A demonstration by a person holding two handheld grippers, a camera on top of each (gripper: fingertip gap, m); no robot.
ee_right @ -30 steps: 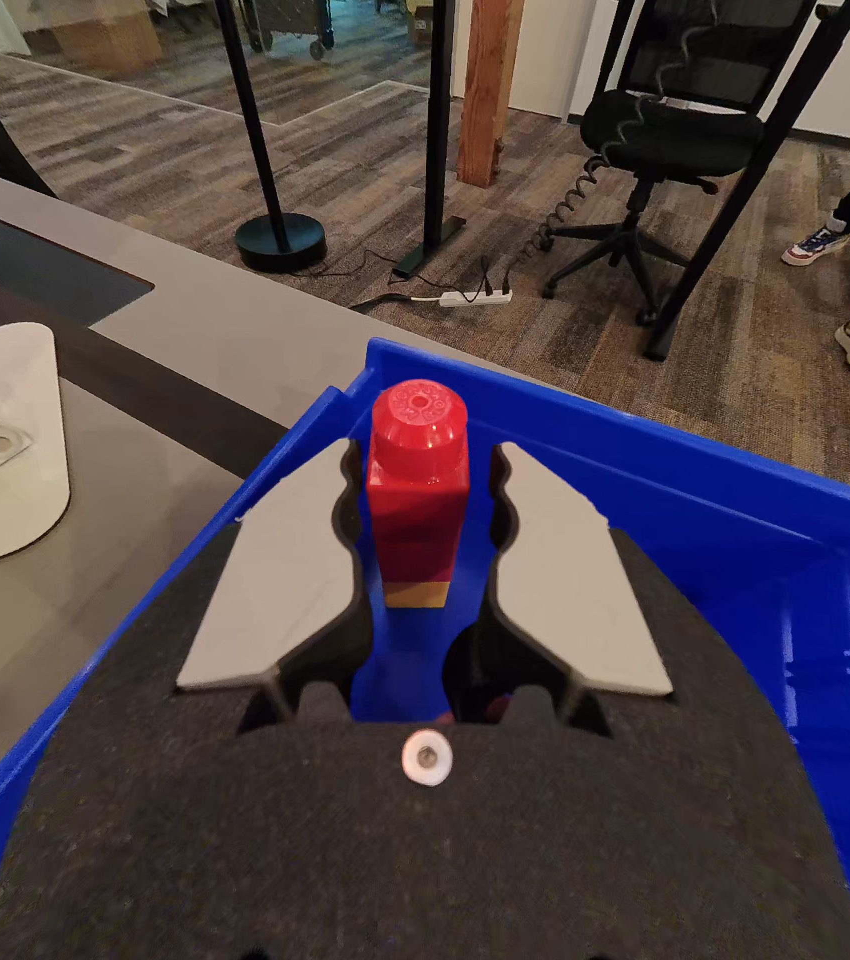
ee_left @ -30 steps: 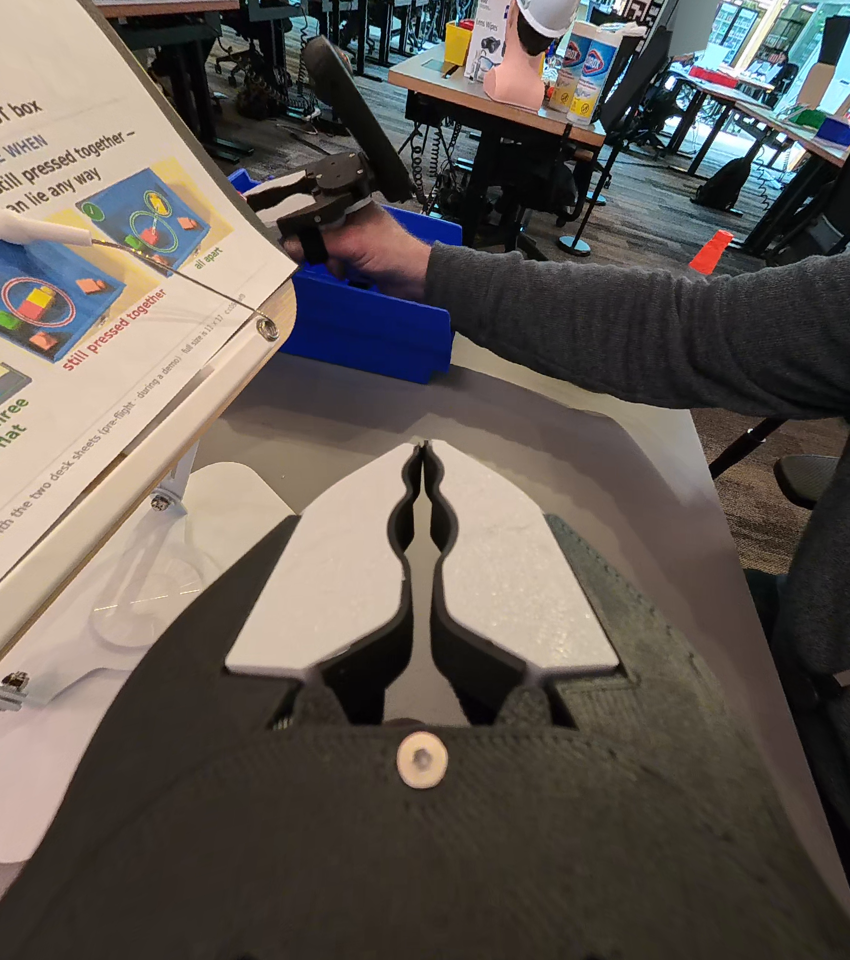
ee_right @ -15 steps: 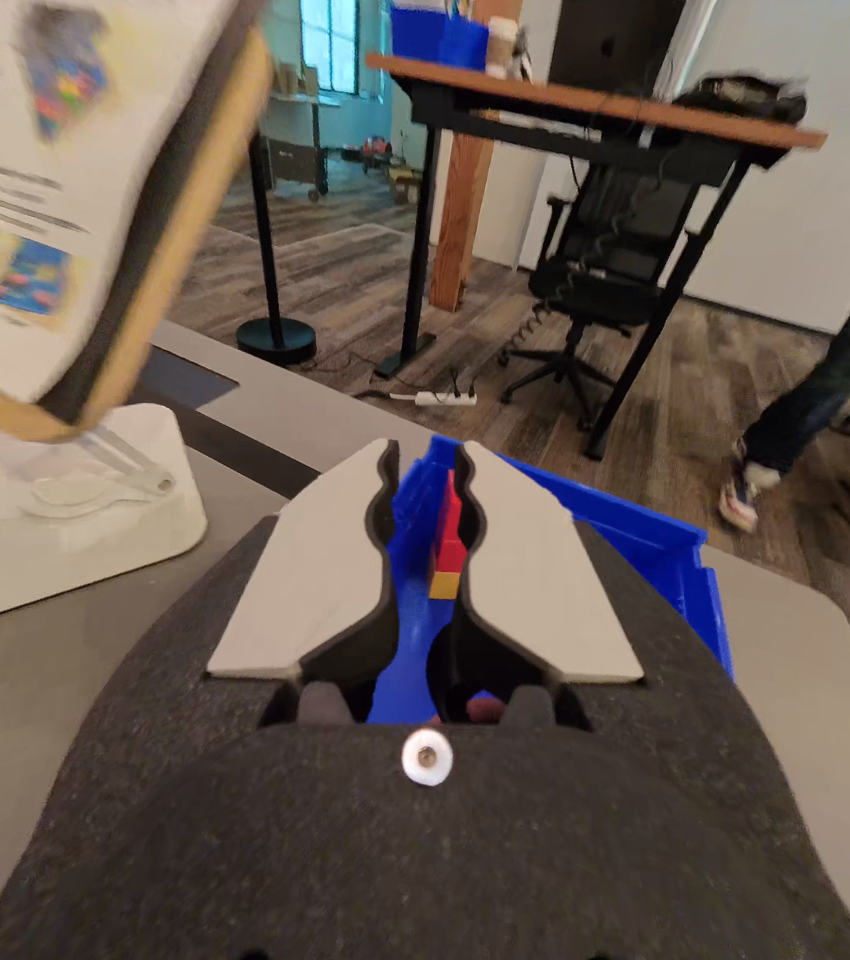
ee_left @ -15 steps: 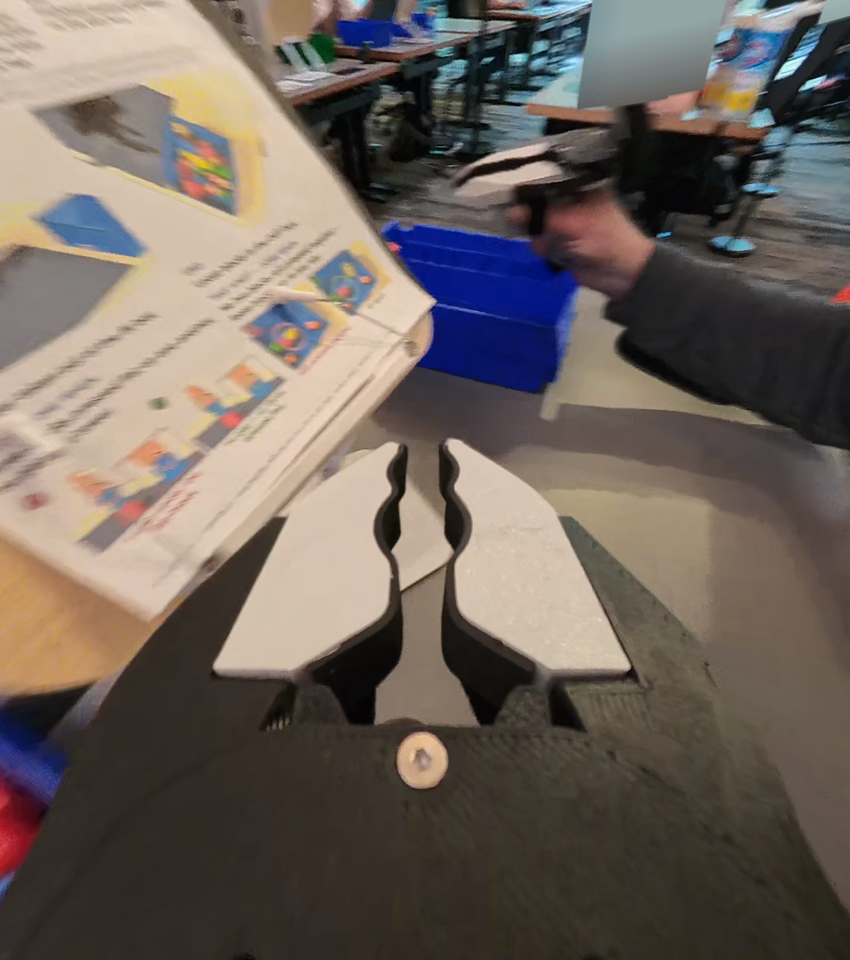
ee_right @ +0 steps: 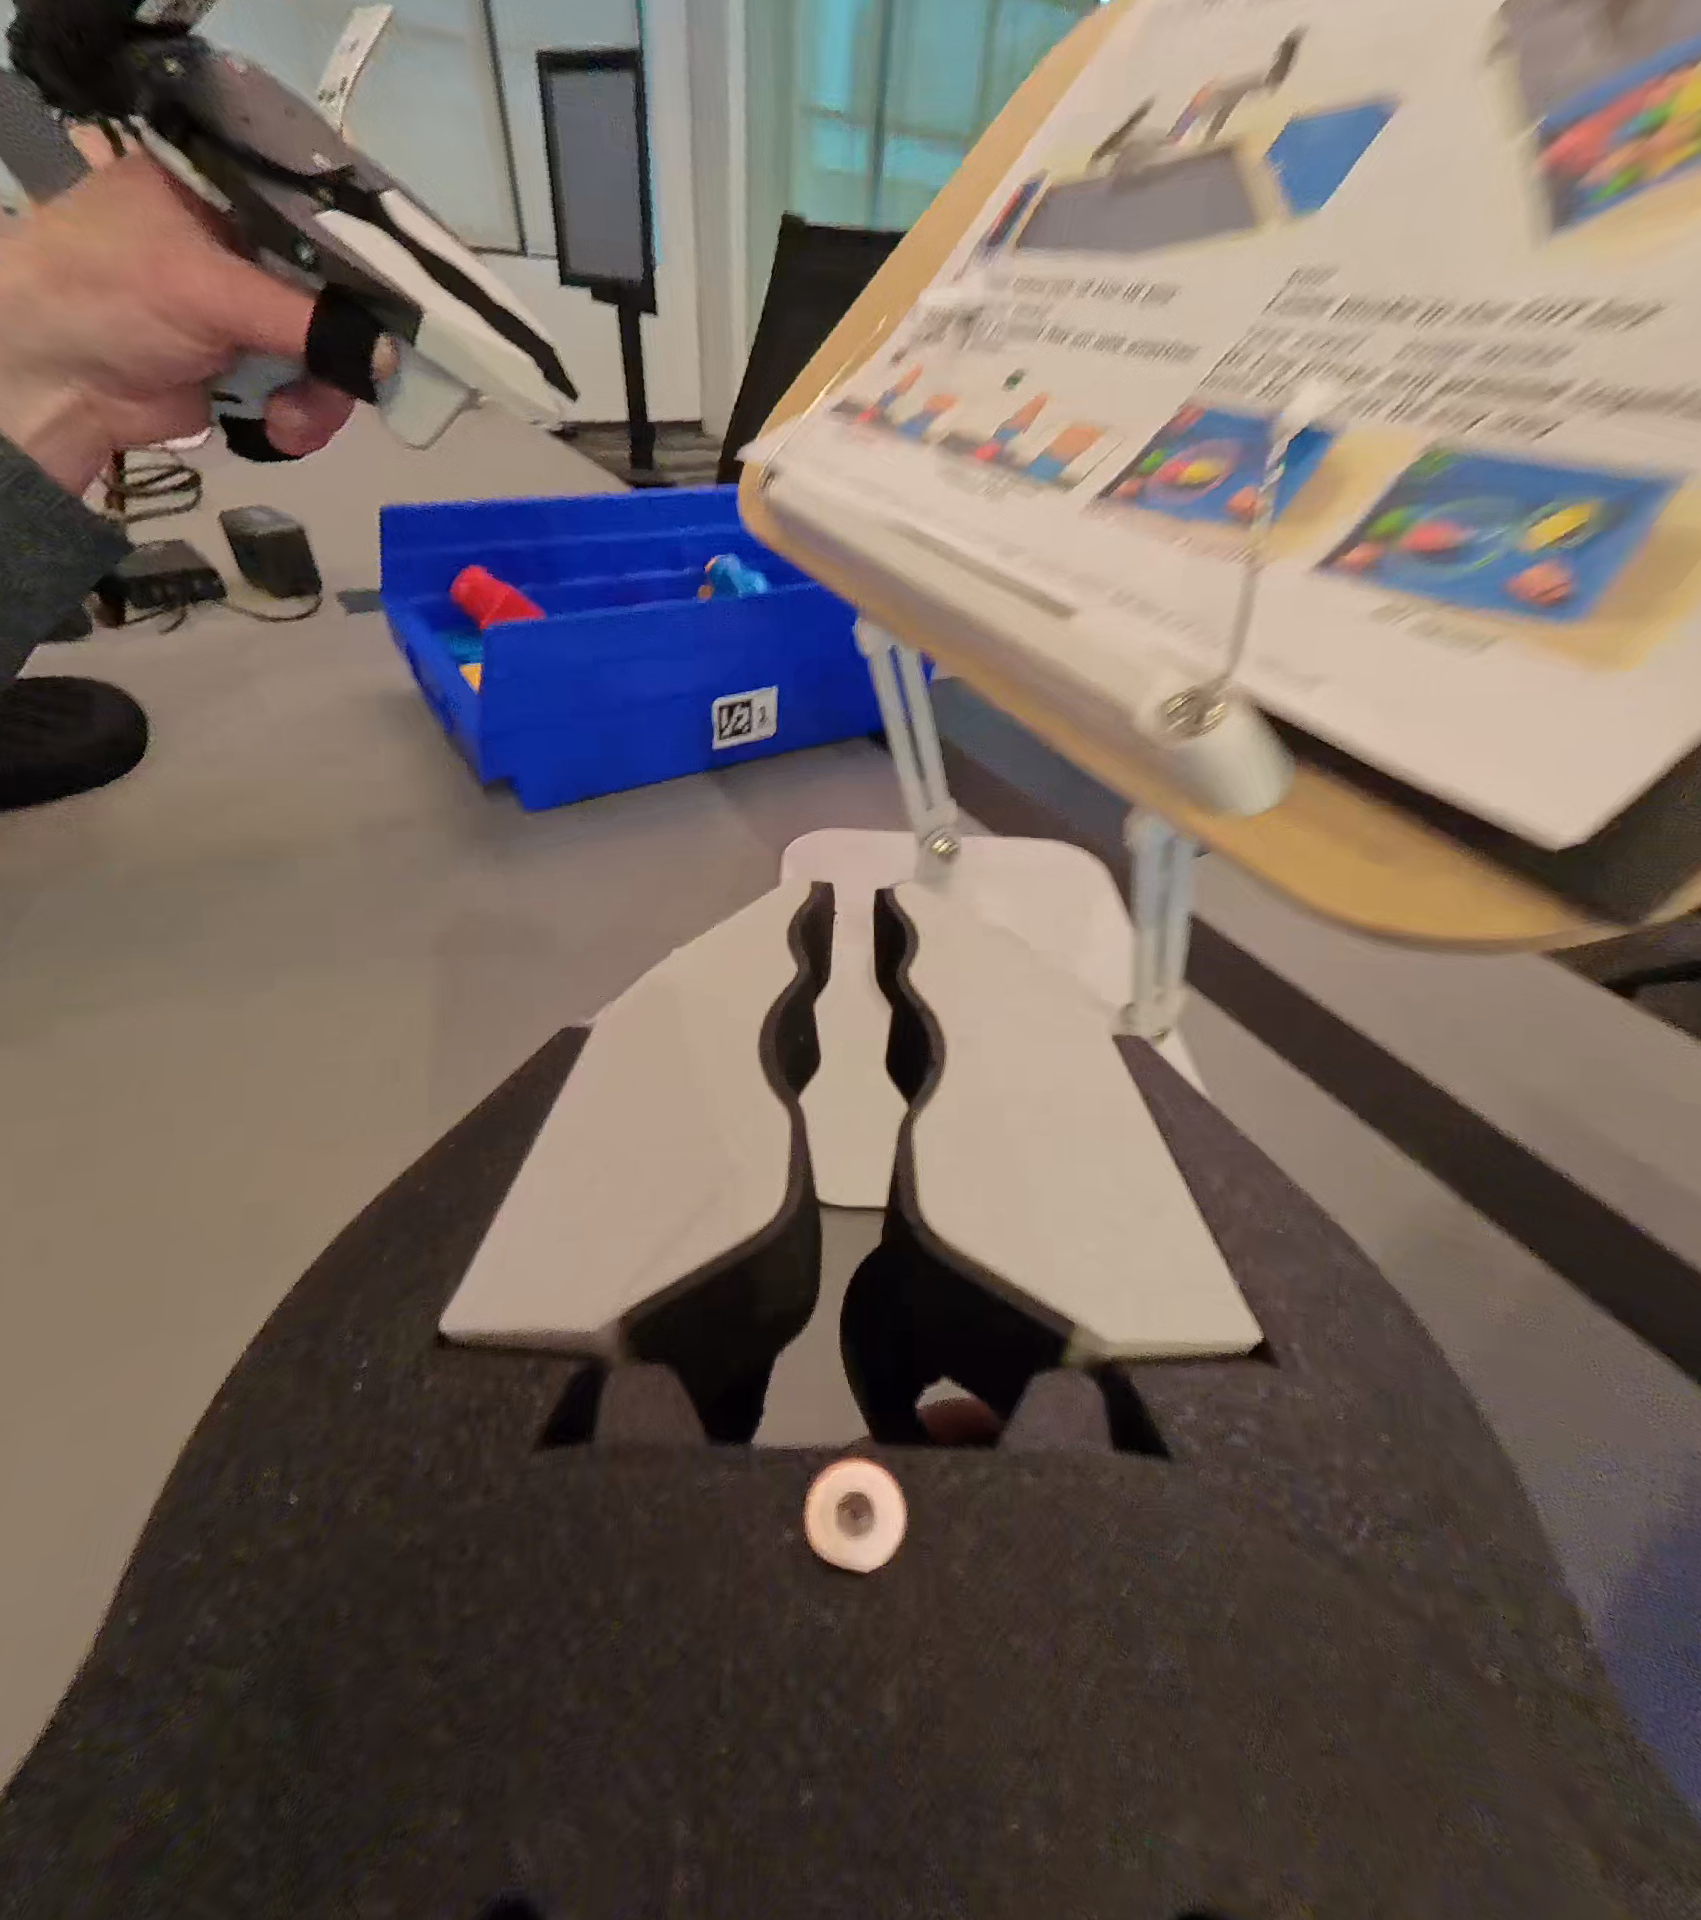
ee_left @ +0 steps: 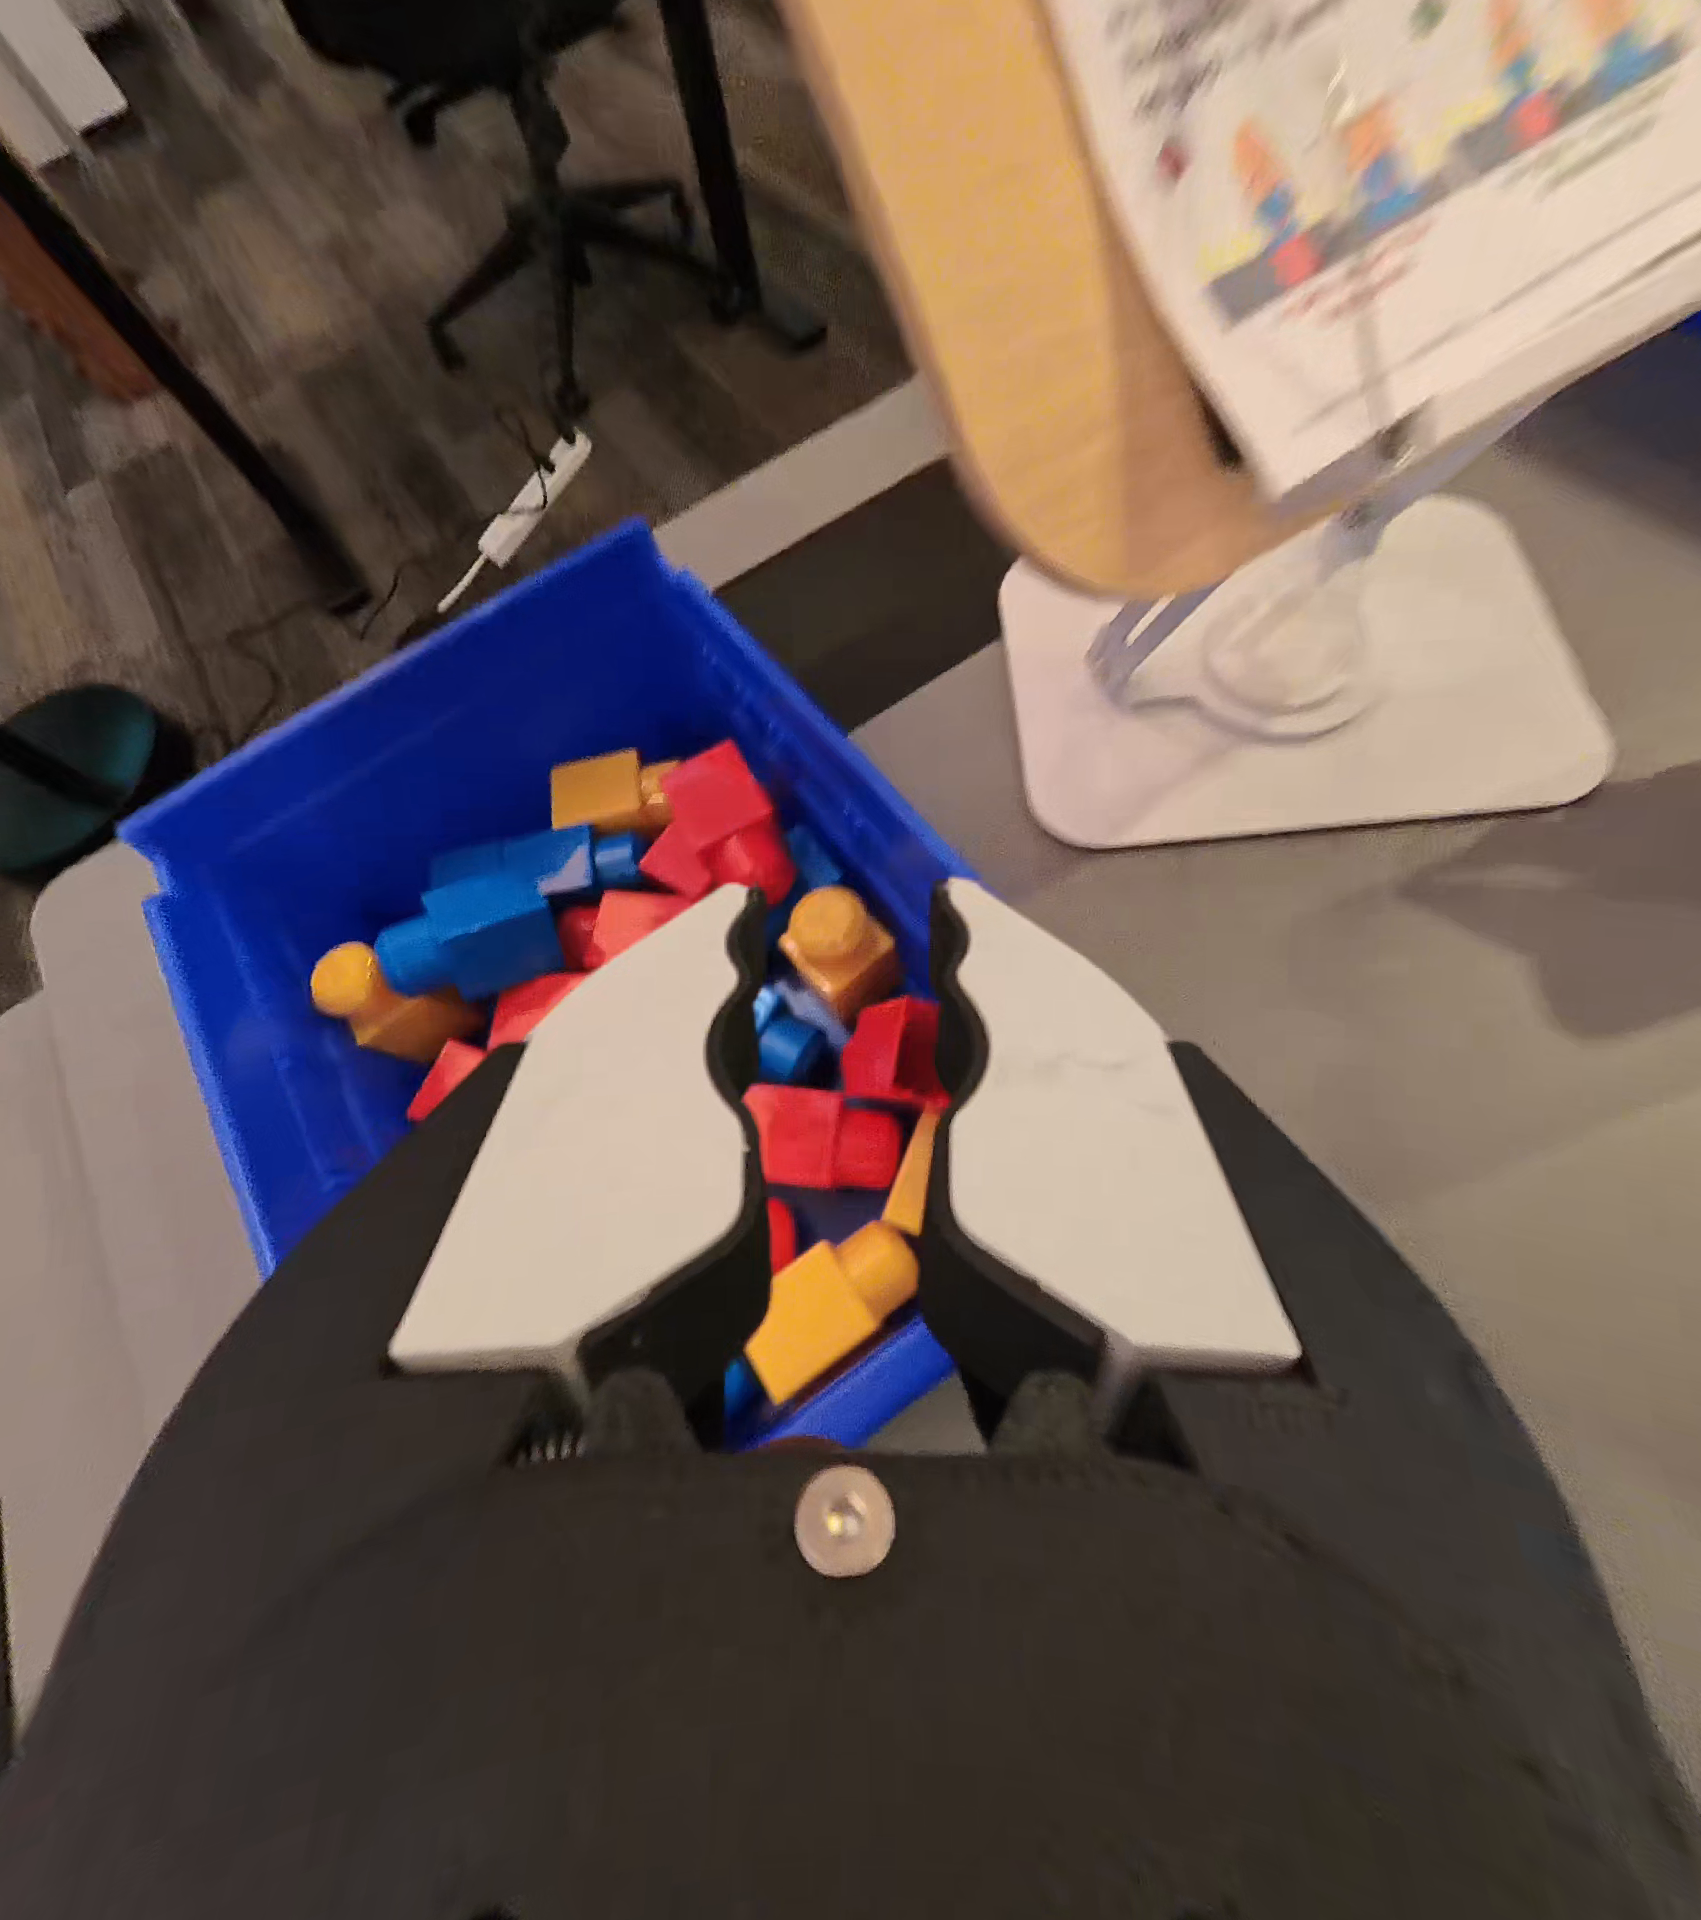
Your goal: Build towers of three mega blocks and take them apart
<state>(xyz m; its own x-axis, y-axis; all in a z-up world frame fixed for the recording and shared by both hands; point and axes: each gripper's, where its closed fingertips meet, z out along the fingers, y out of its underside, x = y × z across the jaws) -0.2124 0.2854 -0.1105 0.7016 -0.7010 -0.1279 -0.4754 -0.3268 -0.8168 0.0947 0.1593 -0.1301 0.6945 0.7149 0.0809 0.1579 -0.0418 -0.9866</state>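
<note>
My left gripper [ee_left: 841, 904] is open and empty, hovering over a blue bin [ee_left: 358, 790] full of loose red, blue and orange mega blocks. An orange block [ee_left: 841, 951] and a red block [ee_left: 825, 1132] lie below the gap between its fingers. My right gripper [ee_right: 851, 894] is empty, its jaws almost touching, low over the grey table and pointing at the stand's white base [ee_right: 1022, 873]. In the right wrist view the left gripper [ee_right: 545, 384] shows held by a hand above the same blue bin [ee_right: 617, 665], where a red block [ee_right: 487, 597] and a blue block [ee_right: 732, 577] stick up.
A tilted wooden board with an instruction sheet [ee_right: 1345, 416] stands on thin metal legs over the white base [ee_left: 1345, 748], close to the bin's right side. Grey table [ee_right: 254, 987] spreads in front. Small black devices [ee_right: 269, 545] lie behind the bin. Office chairs and floor lie beyond the table edge. My hands' fingertips stand some 35 cm from each other.
My left gripper swung left from the bare table to above the block bin and opened. My right gripper closed and swung away from the other bin, leaving the red-topped tower there.
</note>
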